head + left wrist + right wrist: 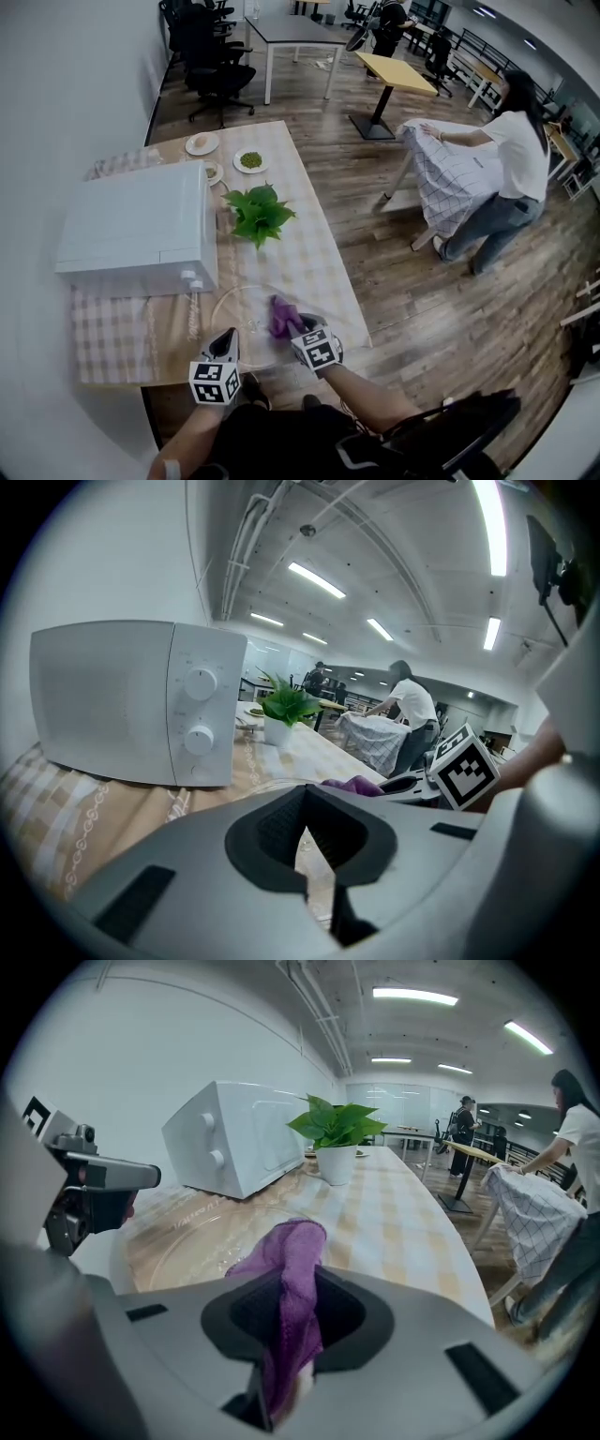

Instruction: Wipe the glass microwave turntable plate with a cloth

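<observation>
Nearest, at the bottom centre of the head view, the right gripper [306, 330] has its jaws clamped on a purple cloth [281, 316]. The cloth's free end hangs over the right part of the glass turntable plate [232, 302]. The left gripper [225, 349], lower left of it, sits at the plate's near rim. Its jaws stand almost together with only a thin sliver between them, and I judge that they pinch the rim to steady the plate. The plate lies on the checked table [319, 253] near its front edge, just in front of the microwave [141, 230].

To wipe well, I would press the loose end flat on the glass and sweep in arcs from centre to rim. The left gripper should brace the plate against sliding toward the table edge. The glass looks slick and the cloth is bunched, so a light dab would probably just skate.

The right gripper view shows the cloth [292, 1251] threaded up through the jaws and the plate's [183, 1232] moulded ring. The head view is too small to show either. The left gripper view alone shows the microwave's two dials [200, 710]. Only the head view shows how close the plate sits to the table's edge.

Farther up the frame come a potted plant [258, 214] and small dishes [202, 143]. At upper right a person [511, 155] bends over another table.
</observation>
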{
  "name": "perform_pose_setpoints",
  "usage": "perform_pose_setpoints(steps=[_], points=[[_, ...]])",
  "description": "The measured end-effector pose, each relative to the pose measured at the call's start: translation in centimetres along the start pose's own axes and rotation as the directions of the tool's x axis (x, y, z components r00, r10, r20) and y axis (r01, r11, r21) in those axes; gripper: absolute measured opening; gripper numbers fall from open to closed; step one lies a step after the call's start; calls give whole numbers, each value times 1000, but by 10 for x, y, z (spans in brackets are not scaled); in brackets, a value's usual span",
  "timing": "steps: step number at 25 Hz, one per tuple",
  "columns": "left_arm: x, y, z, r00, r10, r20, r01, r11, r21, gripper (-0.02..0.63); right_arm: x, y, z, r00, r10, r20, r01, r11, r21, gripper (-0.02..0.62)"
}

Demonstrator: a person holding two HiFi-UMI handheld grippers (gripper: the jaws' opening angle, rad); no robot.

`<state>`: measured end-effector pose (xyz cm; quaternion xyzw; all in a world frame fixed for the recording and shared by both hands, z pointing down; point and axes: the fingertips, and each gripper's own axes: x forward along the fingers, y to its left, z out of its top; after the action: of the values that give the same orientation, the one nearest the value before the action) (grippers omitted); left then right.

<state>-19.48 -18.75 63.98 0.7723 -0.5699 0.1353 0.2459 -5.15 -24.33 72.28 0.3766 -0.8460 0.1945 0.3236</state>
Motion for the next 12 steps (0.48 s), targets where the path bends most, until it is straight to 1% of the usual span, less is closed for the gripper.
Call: perform_pose_setpoints(steps=[4, 7, 12], points=[[-5, -12, 3, 1000, -8, 7, 8, 1000, 8, 8, -13, -8, -4, 1000, -23, 2, 23, 1000, 16, 83], [-7, -17, 9, 1000, -9, 20, 9, 1000, 13, 8, -25, -10, 3, 999, -33, 22, 33, 999, 20, 83], [-11, -16, 10, 999, 7, 39, -7, 1000, 4, 8, -36, 1, 10, 998, -11, 62, 11, 1000, 10, 83]])
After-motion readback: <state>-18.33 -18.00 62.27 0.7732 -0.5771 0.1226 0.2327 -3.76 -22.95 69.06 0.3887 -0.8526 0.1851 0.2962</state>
